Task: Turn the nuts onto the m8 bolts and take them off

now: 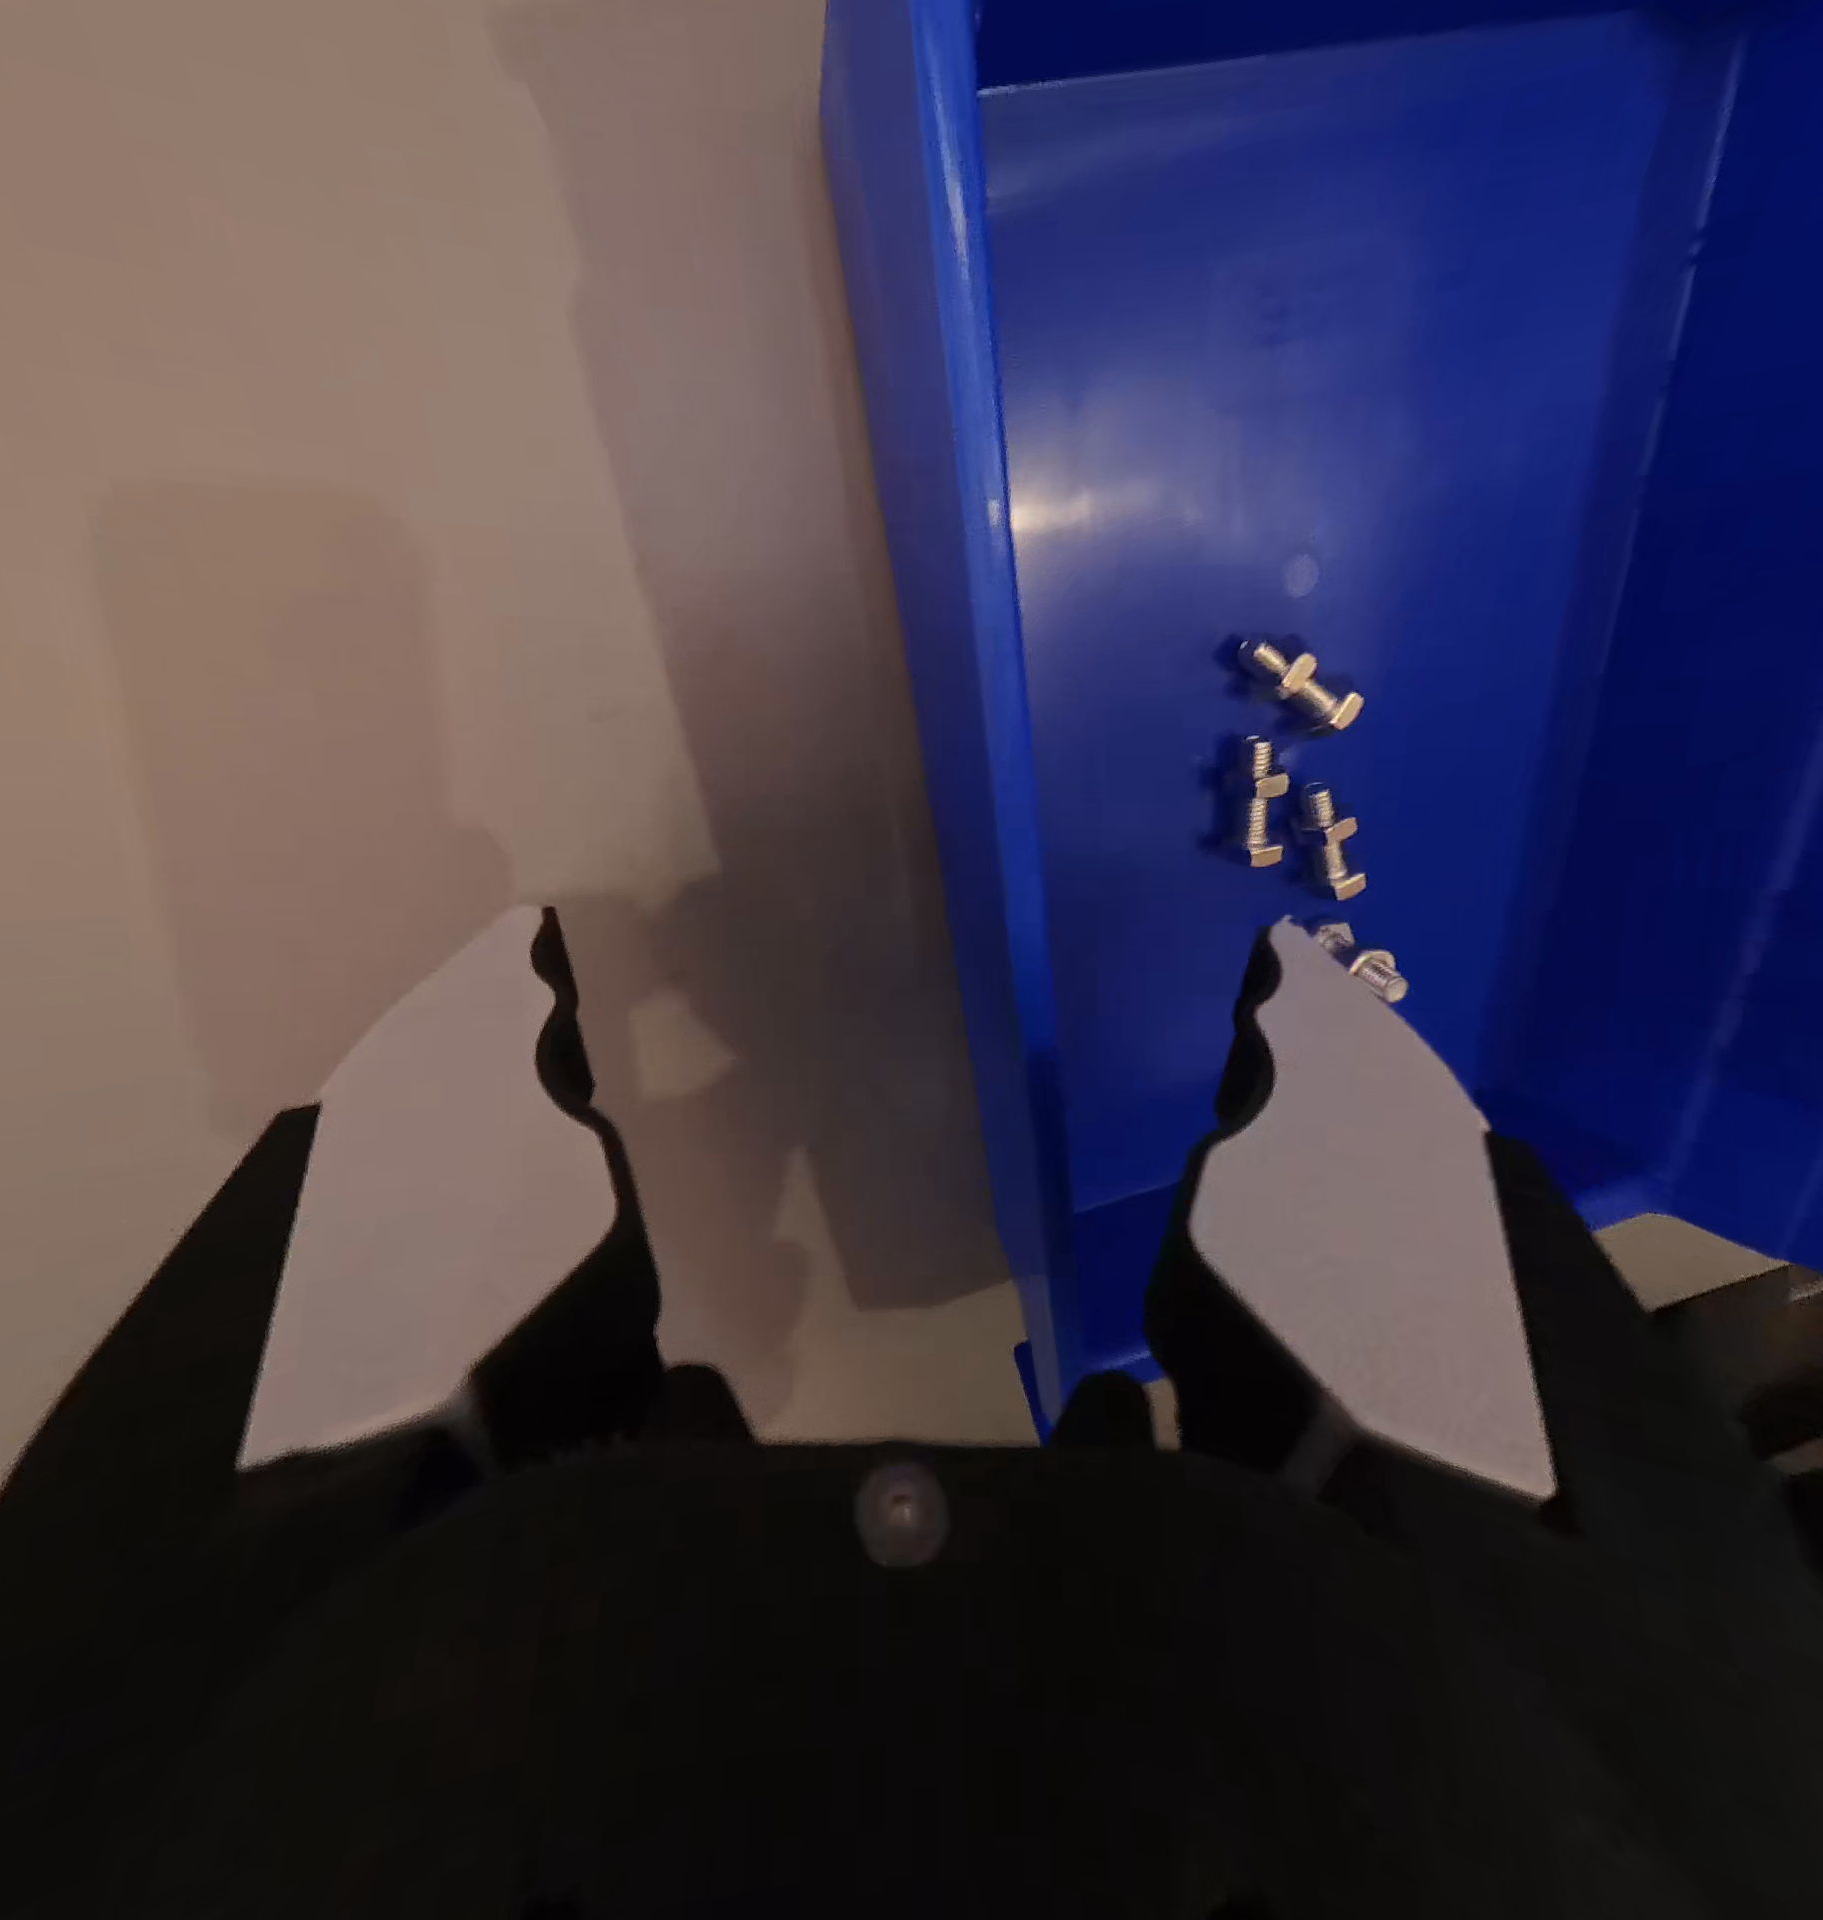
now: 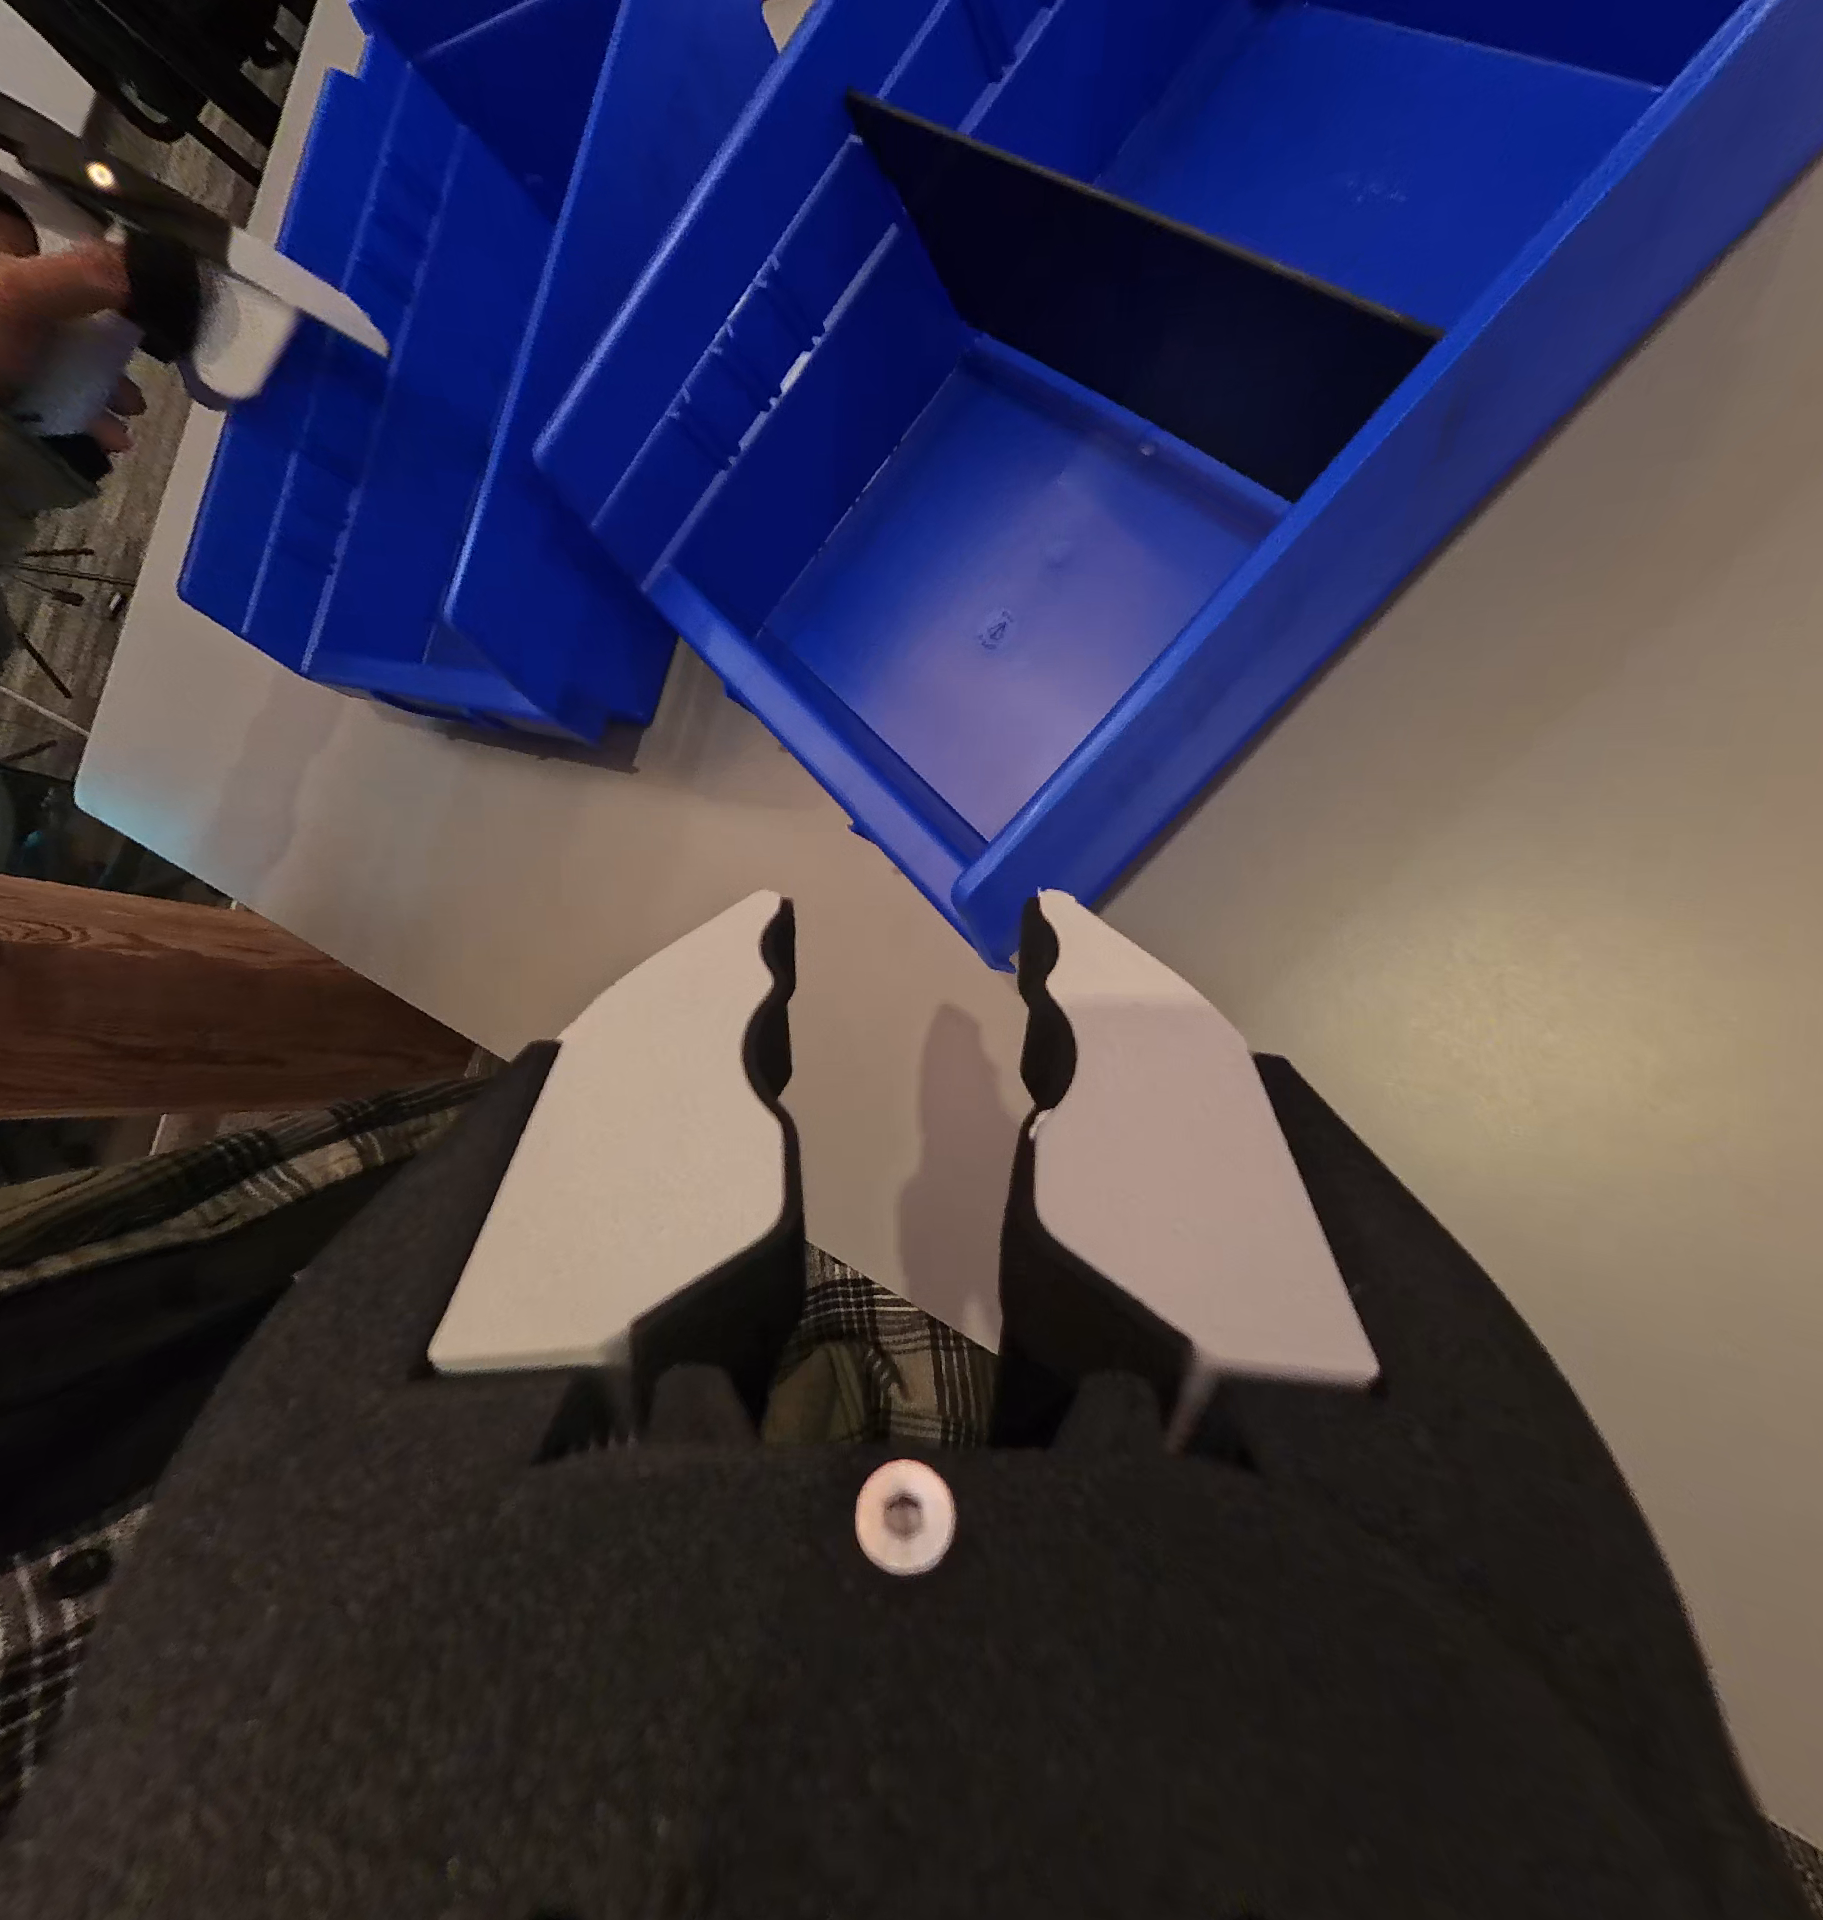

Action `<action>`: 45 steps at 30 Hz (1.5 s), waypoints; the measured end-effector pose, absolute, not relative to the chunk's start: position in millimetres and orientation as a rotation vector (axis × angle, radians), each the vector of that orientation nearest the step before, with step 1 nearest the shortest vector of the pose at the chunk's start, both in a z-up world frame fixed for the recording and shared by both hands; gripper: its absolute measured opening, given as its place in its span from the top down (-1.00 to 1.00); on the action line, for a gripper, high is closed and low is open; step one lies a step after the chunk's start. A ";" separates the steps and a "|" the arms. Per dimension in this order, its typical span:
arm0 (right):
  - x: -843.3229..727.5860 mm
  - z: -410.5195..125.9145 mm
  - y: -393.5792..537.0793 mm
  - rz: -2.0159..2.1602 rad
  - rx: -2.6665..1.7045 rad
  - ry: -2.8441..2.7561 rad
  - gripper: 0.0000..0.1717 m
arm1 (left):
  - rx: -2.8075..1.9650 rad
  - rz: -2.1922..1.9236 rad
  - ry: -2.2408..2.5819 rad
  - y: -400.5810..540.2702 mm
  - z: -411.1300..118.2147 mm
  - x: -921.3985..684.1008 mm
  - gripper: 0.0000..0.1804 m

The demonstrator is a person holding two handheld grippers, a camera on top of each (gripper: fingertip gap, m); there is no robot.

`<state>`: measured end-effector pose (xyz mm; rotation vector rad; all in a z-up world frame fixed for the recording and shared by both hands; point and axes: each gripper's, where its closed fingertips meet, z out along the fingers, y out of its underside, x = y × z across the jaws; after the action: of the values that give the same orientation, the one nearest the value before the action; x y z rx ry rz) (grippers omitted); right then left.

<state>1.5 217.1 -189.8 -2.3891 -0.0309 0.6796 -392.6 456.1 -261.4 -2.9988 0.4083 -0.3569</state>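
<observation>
nearby, silvery bolts (image 1: 1291, 790) seemingly carry nuts; both grippers' fingers (image 1: 1302, 1039) apart, bare.

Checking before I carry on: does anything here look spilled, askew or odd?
Nothing stands out. Four bolts with nuts lie loose in the blue bin, one partly hidden by the left claw. Both claws are open and bare.

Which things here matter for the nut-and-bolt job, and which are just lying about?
For the job:
- bolts with nuts in the blue bin
- left gripper, open
- right gripper, open, holding nothing

Lying about:
- divided blue bin
- stacked blue bins
- wooden board
</observation>
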 end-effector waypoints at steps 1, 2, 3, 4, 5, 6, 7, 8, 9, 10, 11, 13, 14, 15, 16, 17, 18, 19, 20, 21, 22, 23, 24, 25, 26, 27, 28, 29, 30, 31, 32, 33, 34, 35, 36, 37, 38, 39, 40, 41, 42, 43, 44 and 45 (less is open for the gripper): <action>2.0 -189.4 217.3 0.678 -2.387 -0.029 0.52 | -3.008 -0.341 0.415 455.5 -263.5 -393.1 -0.28; 2.5 -189.3 217.4 0.676 -2.387 -0.028 0.52 | -3.021 -0.333 0.423 453.9 -265.6 -393.5 -0.21; 2.8 -189.4 217.4 0.676 -2.388 -0.027 0.52 | -3.038 -0.337 0.433 451.2 -267.6 -393.1 -0.13; 3.2 -189.8 217.3 0.675 -2.389 -0.027 0.52 | -3.058 -0.351 0.449 447.4 -269.7 -392.4 0.02; 3.6 -190.2 217.5 0.674 -2.391 -0.025 0.52 | -3.083 -0.377 0.469 442.5 -271.7 -391.0 0.21; 4.1 -190.7 217.8 0.674 -2.392 -0.022 0.52 | -3.105 -0.449 0.481 437.0 -271.9 -386.4 0.39; 4.5 -190.9 218.4 0.675 -2.391 -0.019 0.52 | -3.113 -0.561 0.469 432.8 -269.6 -378.6 0.67; 5.0 -191.1 218.9 0.674 -2.392 -0.018 0.52 | -3.120 -0.613 0.453 430.9 -268.4 -375.4 0.81; 5.5 -191.1 219.6 0.670 -2.393 -0.019 0.52 | -3.122 -0.598 0.456 431.4 -268.7 -377.5 0.83; 6.2 -190.6 220.7 0.663 -2.392 -0.018 0.52 | -3.125 -0.568 0.462 431.9 -268.9 -380.6 0.85; 7.2 -190.0 222.1 0.655 -2.392 -0.016 0.51 | -3.129 -0.525 0.469 432.5 -269.2 -384.9 0.87; 9.6 -187.0 225.7 0.636 -2.387 -0.014 0.48 | -3.133 -0.430 0.483 434.0 -269.7 -396.8 0.93; 11.0 -185.0 227.8 0.626 -2.381 -0.013 0.47 | -3.135 -0.409 0.472 434.6 -269.7 -402.9 0.94; 12.3 -182.9 230.1 0.615 -2.376 -0.013 0.46 | -3.140 -0.411 0.447 434.9 -269.6 -408.9 0.94; 13.4 -181.2 232.3 0.608 -2.371 -0.014 0.45 | -3.143 -0.420 0.419 435.3 -269.4 -415.5 0.94; 13.8 -180.0 233.9 0.605 -2.370 -0.015 0.45 | -3.140 -0.419 0.399 436.3 -269.3 -423.5 0.94; 13.6 -179.0 235.2 0.605 -2.368 -0.019 0.44 | -3.134 -0.403 0.380 437.8 -269.3 -432.9 0.94; 13.1 -178.4 236.1 0.605 -2.368 -0.025 0.44 | -3.130 -0.387 0.358 438.6 -269.3 -443.2 0.94; 12.4 -178.7 236.6 0.603 -2.370 -0.030 0.44 | -3.130 -0.381 0.331 438.9 -269.1 -453.8 0.94; 12.0 -179.3 237.1 0.603 -2.374 -0.033 0.44 | -3.130 -0.384 0.298 438.9 -269.0 -464.6 0.94; 11.4 -179.9 237.5 0.606 -2.374 -0.034 0.45 | -3.128 -0.382 0.271 439.0 -268.8 -476.1 0.94; 10.9 -180.7 237.6 0.611 -2.376 -0.035 0.45 | -3.126 -0.373 0.249 439.1 -268.6 -488.3 0.94; 10.3 -181.4 237.5 0.615 -2.378 -0.037 0.45 | -3.125 -0.359 0.230 439.0 -268.5 -500.9 0.94; 9.9 -182.2 237.3 0.619 -2.381 -0.038 0.45 | -3.123 -0.350 0.211 438.7 -268.3 -513.5 0.94; 9.6 -182.9 237.0 0.620 -2.383 -0.039 0.45 | -3.123 -0.345 0.196 438.4 -268.0 -525.9 0.95; 9.6 -183.5 236.6 0.621 -2.385 -0.039 0.45 | -3.123 -0.345 0.182 438.0 -267.6 -538.3 0.94; 10.0 -183.9 236.2 0.622 -2.386 -0.038 0.45 | -3.120 -0.345 0.173 438.0 -267.0 -550.8 0.94; 10.6 -184.0 235.5 0.621 -2.386 -0.036 0.45 | -3.116 -0.341 0.174 437.9 -266.4 -563.4 0.94; 11.7 -184.1 234.9 0.619 -2.385 -0.033 0.46 | -3.115 -0.334 0.170 437.6 -265.7 -576.3 0.94; 13.2 -184.3 234.3 0.615 -2.384 -0.027 0.46 | -3.118 -0.326 0.175 436.9 -264.9 -588.8 0.94; 14.6 -184.8 233.4 0.614 -2.385 -0.020 0.46 | -3.118 -0.320 0.191 436.3 -263.9 -600.7 0.94; 16.1 -185.4 232.5 0.612 -2.387 -0.012 0.46 | -3.118 -0.316 0.193 435.8 -262.8 -612.2 0.94; 17.4 -186.3 231.5 0.610 -2.389 -0.004 0.46 | -3.122 -0.306 0.186 434.9 -261.9 -623.8 0.94; 18.7 -187.2 230.8 0.608 -2.390 0.004 0.46 | -3.127 -0.287 0.181 433.8 -261.2 -635.4 0.95; 19.7 -188.4 230.2 0.608 -2.392 0.013 0.46 | -3.128 -0.267 0.200 432.8 -260.3 -646.0 0.95; 20.0 -189.6 229.5 0.610 -2.396 0.019 0.46 | -3.125 -0.260 0.219 432.1 -259.3 -655.0 0.94; 20.3 -191.0 229.3 0.611 -2.398 0.026 0.46 | -3.125 -0.262 0.202 431.4 -258.3 -663.2 0.95; 20.4 -192.2 229.4 0.611 -2.400 0.030 0.46 | -3.126 -0.251 0.195 430.8 -258.0 -671.5 0.95; 20.2 -193.5 229.7 0.611 -2.401 0.034 0.46 | -3.127 -0.232 0.208 430.4 -258.2 -679.4 0.95; 19.6 -194.9 230.0 0.613 -2.404 0.037 0.47 | -3.127 -0.228 0.200 430.2 -258.5 -686.0 0.94; 18.6 -196.3 230.5 0.617 -2.409 0.038 0.47 | -3.128 -0.234 0.179 430.3 -258.7 -691.8 0.95; 17.9 -197.8 231.1 0.617 -2.416 0.039 0.46 | -3.131 -0.230 0.173 430.3 -259.2 -697.5 0.95; 16.8 -198.8 231.8 0.617 -2.421 0.038 0.46 | -3.132 -0.224 0.173 430.6 -259.8 -702.6 0.95; 15.6 -199.5 232.5 0.617 -2.426 0.036 0.46 | -3.130 -0.226 0.163 431.6 -259.9 -707.1 0.95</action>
<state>15.6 232.5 -199.5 -2.4257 0.0365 0.6174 -707.1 431.6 -259.9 -3.1299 0.1626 -0.2255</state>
